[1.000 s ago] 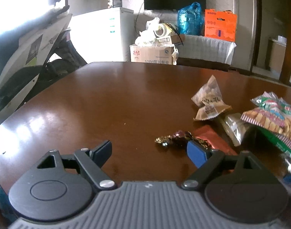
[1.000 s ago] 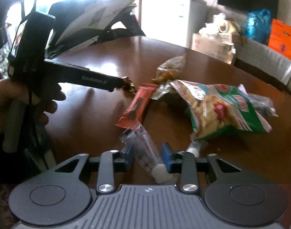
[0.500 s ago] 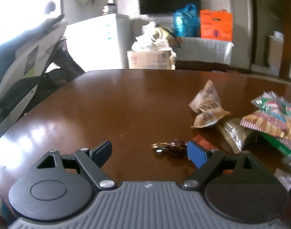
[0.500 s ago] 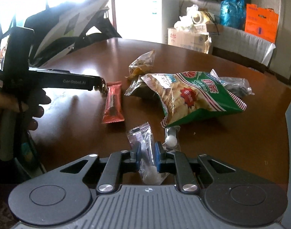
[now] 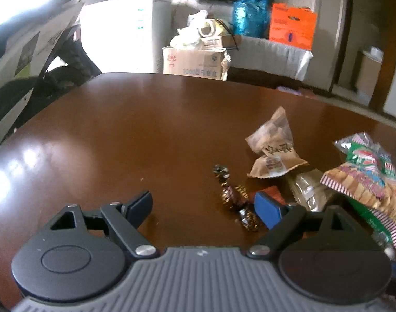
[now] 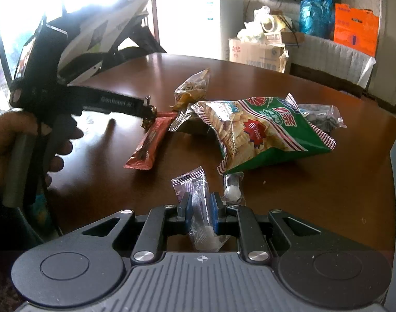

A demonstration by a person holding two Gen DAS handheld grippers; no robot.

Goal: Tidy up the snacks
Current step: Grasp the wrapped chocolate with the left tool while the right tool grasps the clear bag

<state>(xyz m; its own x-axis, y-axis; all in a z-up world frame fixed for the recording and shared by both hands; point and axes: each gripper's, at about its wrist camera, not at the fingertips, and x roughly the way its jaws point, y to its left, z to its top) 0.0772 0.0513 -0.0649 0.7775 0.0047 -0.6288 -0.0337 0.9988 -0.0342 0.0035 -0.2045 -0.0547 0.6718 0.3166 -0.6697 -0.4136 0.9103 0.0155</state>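
Your left gripper (image 6: 146, 109) arm reads "GenRobot.AI". Green chip bag (image 6: 265, 135) has Chinese print; cardboard box (image 5: 195, 61) print is too blurry.

Snack bar (image 6: 148, 143) left of chip bag (image 6: 263, 132)

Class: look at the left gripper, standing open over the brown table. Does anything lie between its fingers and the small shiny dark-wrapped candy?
Nothing visible does. The left gripper is open, and the small shiny dark-wrapped candy lies on bare brown wooden table just ahead, near the right finger. The red flat snack packet lies beside it, not in front.
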